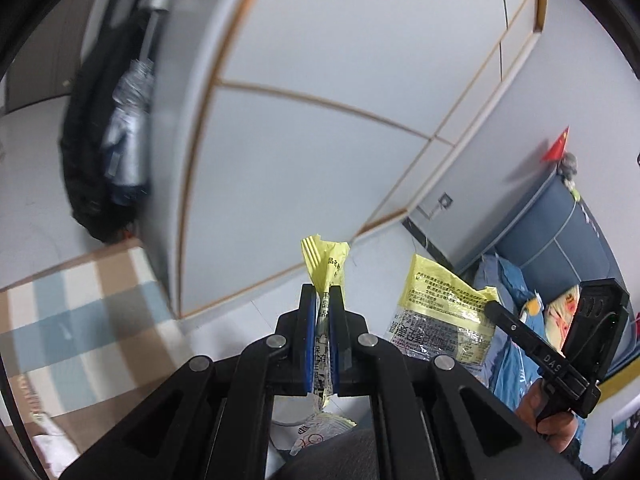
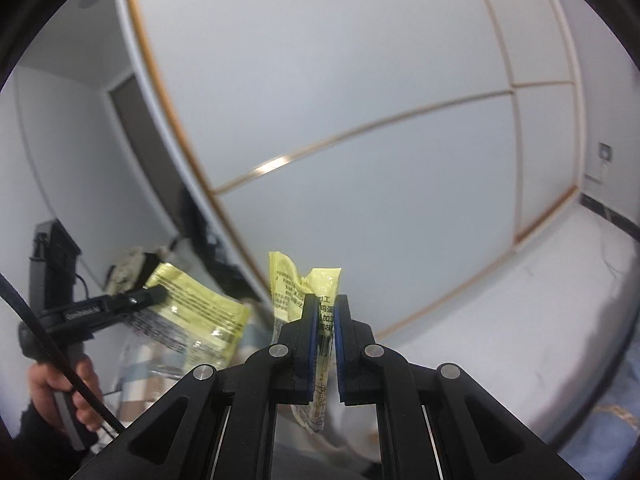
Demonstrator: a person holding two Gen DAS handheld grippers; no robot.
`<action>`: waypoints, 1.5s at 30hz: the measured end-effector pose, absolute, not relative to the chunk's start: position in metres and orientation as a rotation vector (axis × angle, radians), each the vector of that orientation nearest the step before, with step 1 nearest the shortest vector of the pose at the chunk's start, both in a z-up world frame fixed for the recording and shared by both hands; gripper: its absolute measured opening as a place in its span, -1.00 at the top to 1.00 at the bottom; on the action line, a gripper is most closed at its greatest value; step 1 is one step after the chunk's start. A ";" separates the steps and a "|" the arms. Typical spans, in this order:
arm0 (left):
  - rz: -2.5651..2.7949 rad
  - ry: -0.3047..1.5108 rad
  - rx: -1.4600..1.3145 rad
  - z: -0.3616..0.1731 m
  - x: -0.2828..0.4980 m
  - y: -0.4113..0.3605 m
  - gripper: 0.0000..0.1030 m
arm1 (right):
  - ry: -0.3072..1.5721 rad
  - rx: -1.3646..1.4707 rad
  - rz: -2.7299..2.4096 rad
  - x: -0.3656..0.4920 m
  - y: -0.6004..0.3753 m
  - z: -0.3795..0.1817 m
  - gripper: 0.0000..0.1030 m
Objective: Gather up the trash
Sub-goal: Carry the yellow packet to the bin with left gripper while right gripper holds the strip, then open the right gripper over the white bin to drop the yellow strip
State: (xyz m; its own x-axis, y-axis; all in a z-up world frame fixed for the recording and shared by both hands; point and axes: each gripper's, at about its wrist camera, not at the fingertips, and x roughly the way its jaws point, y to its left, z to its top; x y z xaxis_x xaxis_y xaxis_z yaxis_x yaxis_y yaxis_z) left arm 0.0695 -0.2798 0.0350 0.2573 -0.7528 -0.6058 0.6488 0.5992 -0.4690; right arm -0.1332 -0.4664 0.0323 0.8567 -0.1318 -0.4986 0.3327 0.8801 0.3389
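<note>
I see a white wardrobe (image 1: pixel 312 120) with wood trim, a folded umbrella (image 1: pixel 128 120) beside it, and a checked mat (image 1: pixel 80 320).

Each wrist camera sits close behind its own jaws, facing the white wardrobe (image 1: pixel 320 100); each view shares it and catches the other gripper.

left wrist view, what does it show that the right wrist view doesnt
Only the left wrist view shows a folded umbrella, a checked cloth, a small red flag and blue bedding. Only the right wrist view shows a dark doorway and a long stretch of white floor. Both show the pale wardrobe doors and each gripper, left and right, shut on a yellow wrapper.
</note>
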 end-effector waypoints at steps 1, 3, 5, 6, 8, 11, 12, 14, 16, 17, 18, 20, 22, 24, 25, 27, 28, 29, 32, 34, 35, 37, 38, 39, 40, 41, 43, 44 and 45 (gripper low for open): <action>-0.959 0.917 -0.128 0.029 0.070 -0.289 0.96 | 0.499 0.435 -0.272 -0.134 -0.473 0.027 0.87; -0.966 0.946 -0.116 0.017 0.070 -0.303 0.96 | 0.536 0.457 -0.297 -0.134 -0.486 0.010 0.87; -0.965 0.973 -0.099 0.003 0.072 -0.315 0.96 | 0.573 0.474 -0.319 -0.133 -0.496 -0.006 0.87; -0.965 0.985 -0.095 -0.002 0.073 -0.319 0.96 | 0.592 0.483 -0.329 -0.133 -0.500 -0.014 0.87; -0.955 1.013 -0.084 -0.015 0.076 -0.328 0.96 | 0.639 0.517 -0.343 -0.128 -0.513 -0.034 0.87; -0.937 1.056 -0.077 -0.033 0.078 -0.336 0.96 | 0.717 0.564 -0.357 -0.116 -0.529 -0.065 0.87; -0.932 1.068 -0.077 -0.038 0.078 -0.338 0.96 | 0.751 0.582 -0.353 -0.110 -0.537 -0.079 0.87; -0.921 1.091 -0.073 -0.049 0.081 -0.343 0.96 | 0.802 0.598 -0.346 -0.102 -0.544 -0.100 0.87; -0.909 1.118 -0.045 -0.059 0.081 -0.350 0.96 | 0.864 0.597 -0.348 -0.090 -0.550 -0.123 0.87; -0.904 1.125 -0.030 -0.061 0.080 -0.354 0.96 | 0.886 0.609 -0.347 -0.087 -0.553 -0.135 0.86; -0.901 1.132 -0.013 -0.066 0.079 -0.357 0.96 | 0.902 0.626 -0.346 -0.084 -0.555 -0.144 0.86; -0.890 1.151 0.008 -0.076 0.081 -0.362 0.96 | 0.944 0.672 -0.351 -0.078 -0.561 -0.170 0.86; -0.882 1.173 0.015 -0.085 0.083 -0.365 0.96 | 0.989 0.716 -0.356 -0.071 -0.566 -0.192 0.86; -0.872 1.204 0.020 -0.096 0.087 -0.367 0.96 | 1.021 0.755 -0.352 -0.064 -0.569 -0.211 0.84; -0.868 1.215 0.019 -0.100 0.089 -0.368 0.96 | 1.043 0.779 -0.349 -0.060 -0.570 -0.223 0.83; -0.862 1.239 0.024 -0.108 0.091 -0.368 0.96 | 1.071 0.813 -0.341 -0.052 -0.571 -0.240 0.81; -0.855 1.250 0.026 -0.111 0.093 -0.369 0.96 | 1.083 0.823 -0.337 -0.046 -0.574 -0.247 0.81; -0.850 1.259 0.023 -0.113 0.095 -0.369 0.96 | 1.096 0.829 -0.333 -0.042 -0.573 -0.253 0.81; -0.844 1.273 0.026 -0.118 0.100 -0.377 0.96 | 1.124 0.833 -0.313 -0.032 -0.570 -0.268 0.81; -0.841 1.282 0.029 -0.121 0.100 -0.379 0.96 | 1.126 0.846 -0.290 -0.025 -0.564 -0.270 0.70; -0.838 1.288 0.032 -0.122 0.099 -0.381 0.96 | 1.126 0.849 -0.279 -0.024 -0.565 -0.271 0.52; -0.838 1.300 0.039 -0.127 0.099 -0.384 0.96 | 1.108 0.857 -0.257 -0.026 -0.561 -0.272 0.27; -0.838 1.304 0.042 -0.130 0.100 -0.385 0.96 | 1.097 0.858 -0.250 -0.028 -0.560 -0.270 0.22; -0.838 1.311 0.045 -0.133 0.100 -0.387 0.96 | 1.087 0.857 -0.246 -0.031 -0.559 -0.268 0.20; -0.838 1.319 0.047 -0.135 0.099 -0.388 0.96 | 1.081 0.858 -0.244 -0.034 -0.560 -0.268 0.16; -0.836 1.325 0.049 -0.137 0.099 -0.390 0.96 | 1.077 0.863 -0.245 -0.037 -0.561 -0.266 0.14; -0.831 1.339 0.058 -0.142 0.099 -0.392 0.96 | 1.065 0.875 -0.252 -0.046 -0.565 -0.263 0.08; -0.830 1.348 0.062 -0.144 0.098 -0.394 0.96 | 1.063 0.878 -0.260 -0.050 -0.567 -0.261 0.03; -0.830 1.361 0.067 -0.146 0.098 -0.396 0.96 | 1.059 0.880 -0.269 -0.055 -0.569 -0.259 0.00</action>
